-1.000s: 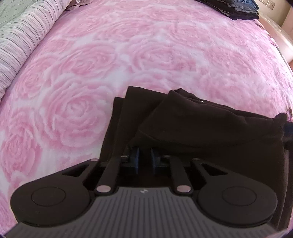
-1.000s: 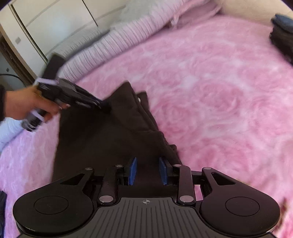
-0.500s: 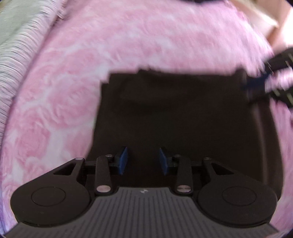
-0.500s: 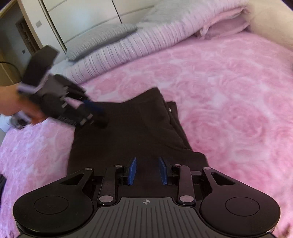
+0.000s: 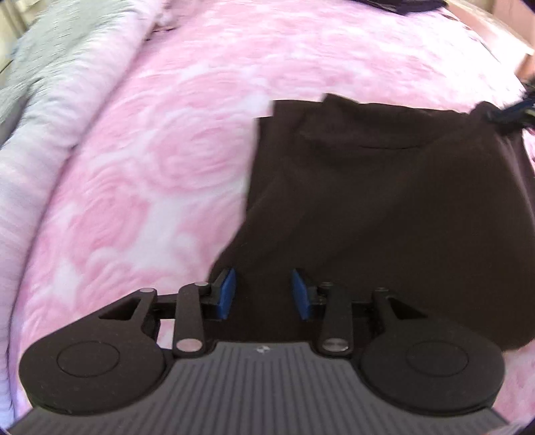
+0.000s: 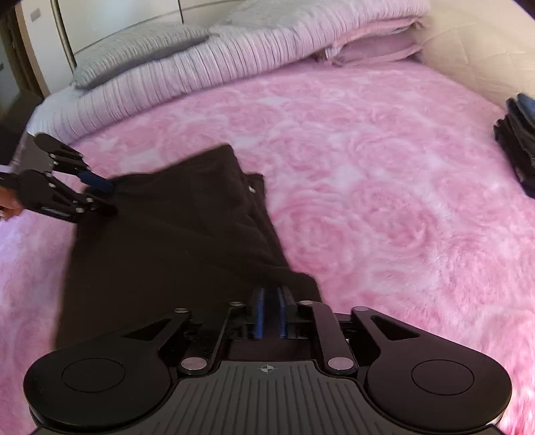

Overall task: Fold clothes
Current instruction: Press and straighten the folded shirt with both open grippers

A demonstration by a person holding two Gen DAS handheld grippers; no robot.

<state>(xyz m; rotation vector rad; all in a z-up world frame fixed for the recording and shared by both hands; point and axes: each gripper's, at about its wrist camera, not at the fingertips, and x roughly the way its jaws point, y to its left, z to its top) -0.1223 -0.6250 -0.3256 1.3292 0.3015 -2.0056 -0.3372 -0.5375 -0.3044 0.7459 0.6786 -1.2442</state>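
A dark brown folded garment (image 5: 394, 200) lies on the pink rose-pattern bedspread (image 5: 167, 150); it also shows in the right wrist view (image 6: 174, 241). My left gripper (image 5: 264, 292) is open, its blue pads astride the garment's near left corner; it shows from outside in the right wrist view (image 6: 100, 194). My right gripper (image 6: 270, 313) is shut on the garment's near right corner. Its tip shows at the garment's far right corner in the left wrist view (image 5: 508, 115).
Striped pink and grey pillows (image 6: 207, 70) lie along the head of the bed. A stack of folded dark clothes (image 6: 518, 140) sits at the bed's right edge. A white wardrobe (image 6: 100, 23) stands behind.
My left gripper let go of the garment, opened and swung to its left corner. My right gripper closed on the right corner. The lifted fold now lies flat.
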